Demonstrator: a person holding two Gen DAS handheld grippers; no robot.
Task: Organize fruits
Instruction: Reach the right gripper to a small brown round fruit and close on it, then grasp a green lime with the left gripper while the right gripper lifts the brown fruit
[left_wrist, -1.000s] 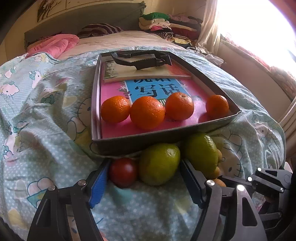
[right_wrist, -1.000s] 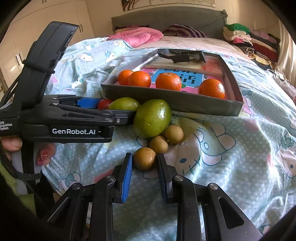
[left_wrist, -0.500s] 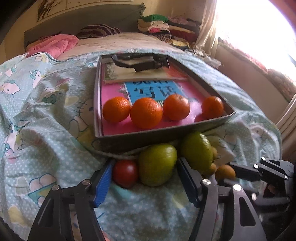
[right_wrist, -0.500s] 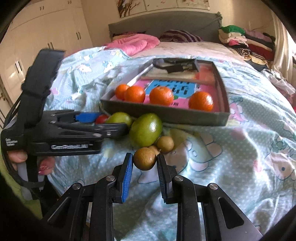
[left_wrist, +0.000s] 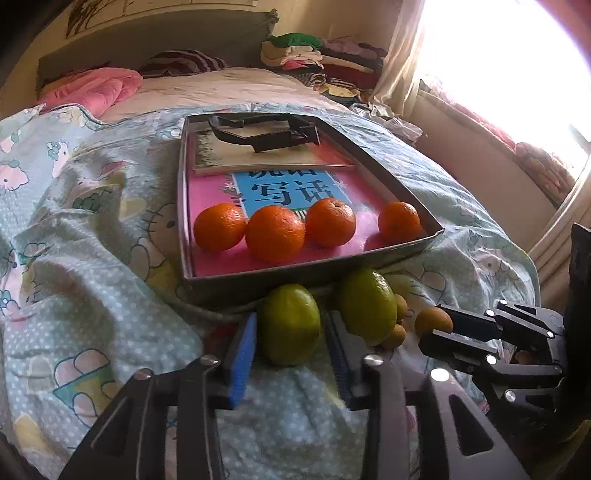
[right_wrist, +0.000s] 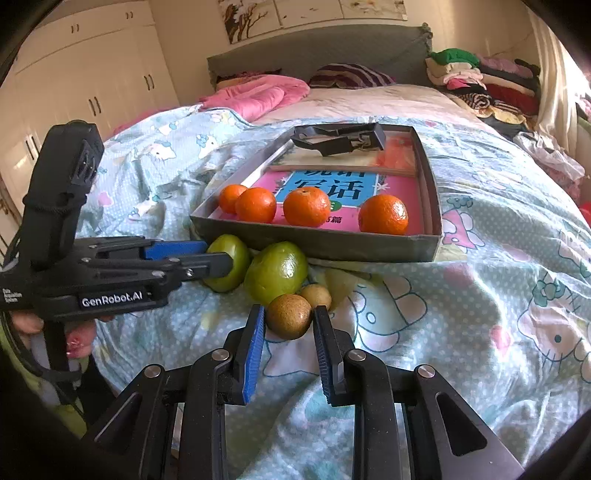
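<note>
Bedding printed with cartoon cats, a pale blue quilt (right_wrist: 480, 295), covers the bed and carries everything else. On it sits a grey box (right_wrist: 317, 243) lined with a pink book (right_wrist: 332, 192); a black tool (right_wrist: 336, 142) lies at its far end, and four oranges (right_wrist: 306, 206) stand in a row along its near wall. Just outside that wall lie two green fruits. The left gripper (left_wrist: 290, 332) is closing its jaws around the left green fruit (left_wrist: 290, 325), pads at its sides. The other green fruit (right_wrist: 275, 271) lies beside it. The right gripper (right_wrist: 289, 325) is clamped on a small brown fruit (right_wrist: 289, 316), another brown fruit (right_wrist: 317, 295) just behind.
</note>
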